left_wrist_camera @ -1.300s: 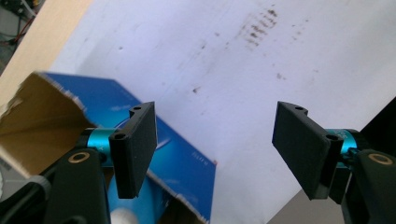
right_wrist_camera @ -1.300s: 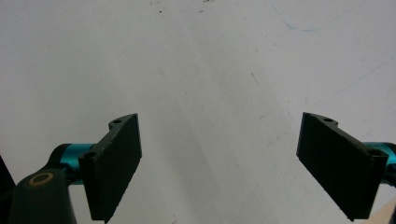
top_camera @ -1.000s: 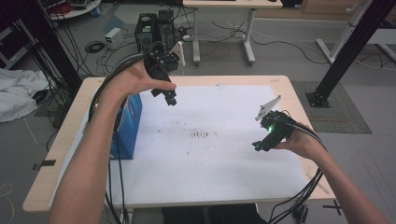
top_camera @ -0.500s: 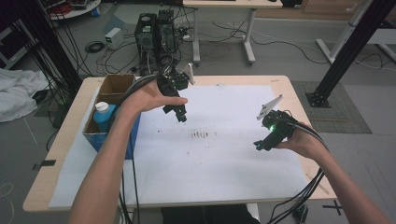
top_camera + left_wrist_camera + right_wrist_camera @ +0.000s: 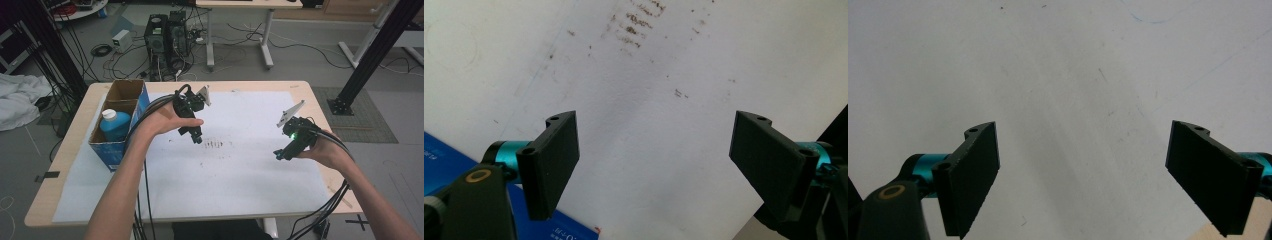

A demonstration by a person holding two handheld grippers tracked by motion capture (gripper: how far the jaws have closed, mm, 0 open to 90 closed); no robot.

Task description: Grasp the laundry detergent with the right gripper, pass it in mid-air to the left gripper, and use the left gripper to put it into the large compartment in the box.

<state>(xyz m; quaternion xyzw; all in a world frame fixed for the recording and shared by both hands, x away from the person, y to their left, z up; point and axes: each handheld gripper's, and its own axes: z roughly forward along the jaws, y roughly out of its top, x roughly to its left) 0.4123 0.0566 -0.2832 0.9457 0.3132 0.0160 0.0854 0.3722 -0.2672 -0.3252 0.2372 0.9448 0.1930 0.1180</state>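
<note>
My left gripper hangs over the white paper sheet near the table's middle, just right of a blue cardboard box. In the left gripper view, the left gripper stands open with nothing between its black jaws, and dark smudges on the paper lie ahead. My right gripper hovers low over the paper's right part, a green light glowing on its body. Seen in the right gripper view, the right gripper is open and empty above bare paper.
The blue box holds a blue bottle with a white cap; its edge shows beside my left jaw. Smudges mark the paper's centre. Beyond the wooden table are computer towers, cables and a black frame leg.
My left gripper has moved right and nearer, from above the blue box to the paper's middle, uncovering the box and bottle. The right gripper has stayed in place.
</note>
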